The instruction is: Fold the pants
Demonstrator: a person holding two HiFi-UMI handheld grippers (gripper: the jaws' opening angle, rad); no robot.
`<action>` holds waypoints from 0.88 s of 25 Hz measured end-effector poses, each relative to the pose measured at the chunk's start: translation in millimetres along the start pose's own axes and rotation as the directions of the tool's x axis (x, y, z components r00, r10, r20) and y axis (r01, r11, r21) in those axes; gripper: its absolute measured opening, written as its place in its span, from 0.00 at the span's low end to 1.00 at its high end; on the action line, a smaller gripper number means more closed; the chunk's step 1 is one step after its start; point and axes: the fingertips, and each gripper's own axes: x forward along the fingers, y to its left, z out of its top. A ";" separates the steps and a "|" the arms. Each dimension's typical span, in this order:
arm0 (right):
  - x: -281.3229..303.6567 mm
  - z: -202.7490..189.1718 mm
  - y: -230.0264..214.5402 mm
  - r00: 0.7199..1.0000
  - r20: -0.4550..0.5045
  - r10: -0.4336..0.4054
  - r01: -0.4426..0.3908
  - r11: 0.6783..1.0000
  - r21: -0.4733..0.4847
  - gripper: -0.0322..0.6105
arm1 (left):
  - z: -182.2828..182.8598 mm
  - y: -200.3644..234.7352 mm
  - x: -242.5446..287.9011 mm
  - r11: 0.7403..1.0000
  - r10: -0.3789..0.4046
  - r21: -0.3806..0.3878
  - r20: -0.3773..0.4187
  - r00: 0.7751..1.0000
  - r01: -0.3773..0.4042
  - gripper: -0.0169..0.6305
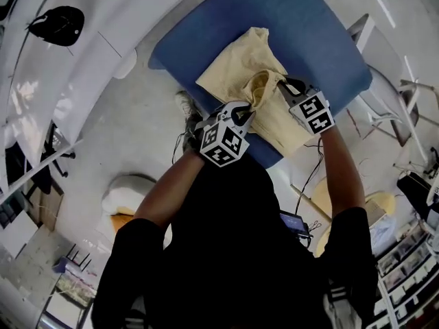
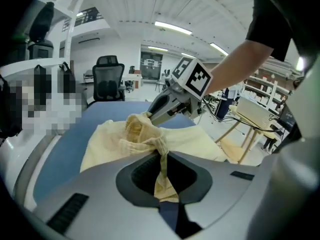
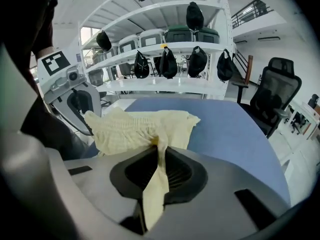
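I have both grippers clamped on the pale yellow pants (image 1: 236,64), which lie on the blue bench (image 1: 315,33) in the upper middle of the head view. My left gripper (image 1: 245,115) sits at the lower edge of the cloth near the frame's centre. Its fingers are clenched on a bunched strip of fabric that runs down between them in the left gripper view. My right gripper (image 1: 288,86) is just to the right and a little higher in the frame, and its fingers are likewise pinched tight on a fold of the same garment. Between the two grippers the ruffled edge is gathered into a raised hump. The rest of the pants lies flat on the bench toward the top of the frame. A black office chair (image 3: 280,84) stands at the right of the right gripper view.
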 end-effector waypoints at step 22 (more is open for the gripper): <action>-62.8 -81.4 -4.3 0.995 -0.027 -0.101 0.103 0.988 0.113 0.24 | -40.6 -99.8 52.5 0.915 -0.125 0.330 -0.312 0.942 0.231 0.42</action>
